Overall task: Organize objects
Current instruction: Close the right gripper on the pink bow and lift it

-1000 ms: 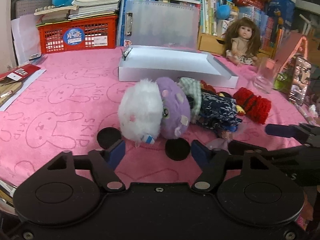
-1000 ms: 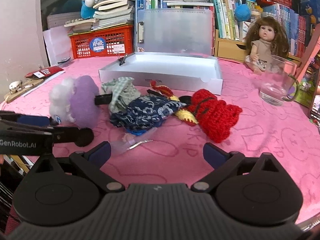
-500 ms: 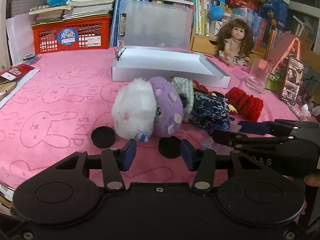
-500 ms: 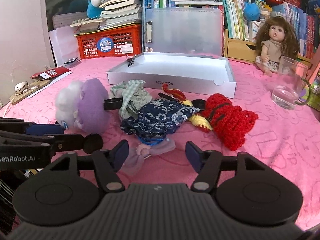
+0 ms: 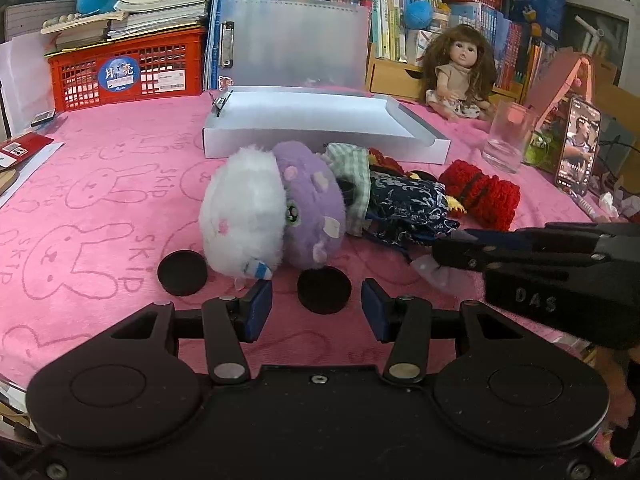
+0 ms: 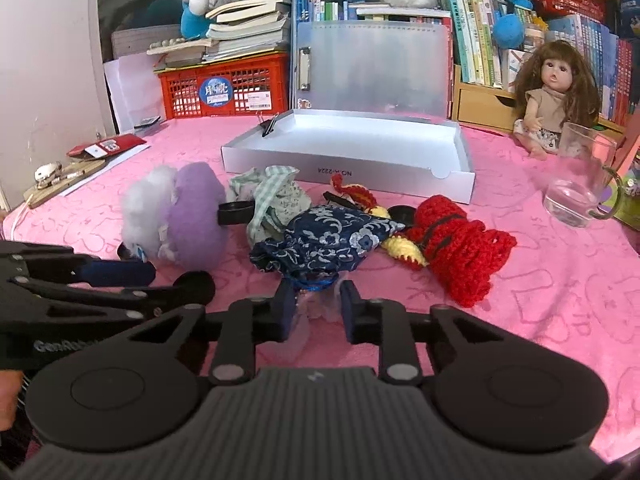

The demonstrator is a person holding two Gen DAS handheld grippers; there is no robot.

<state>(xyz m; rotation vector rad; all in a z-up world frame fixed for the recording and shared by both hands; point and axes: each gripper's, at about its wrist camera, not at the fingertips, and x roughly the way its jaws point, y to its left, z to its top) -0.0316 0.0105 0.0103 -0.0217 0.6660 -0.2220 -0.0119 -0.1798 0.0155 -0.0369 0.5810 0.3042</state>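
Lying in a heap on the pink cloth point(image 5: 100, 184), near the white box point(image 6: 348, 156), are a white and purple plush toy point(image 5: 268, 208), a checked cloth point(image 6: 272, 196), a navy patterned cloth doll point(image 6: 324, 244) and a red knitted piece point(image 6: 460, 248). The right gripper point(image 6: 316, 306) has its jaws clamped on the doll's pale near end, just this side of the navy fabric. The left gripper point(image 5: 316, 308), to the left, has its jaws partly apart around nothing, with a black disc point(image 5: 324, 290) on the cloth just beyond them and the plush toy just past that.
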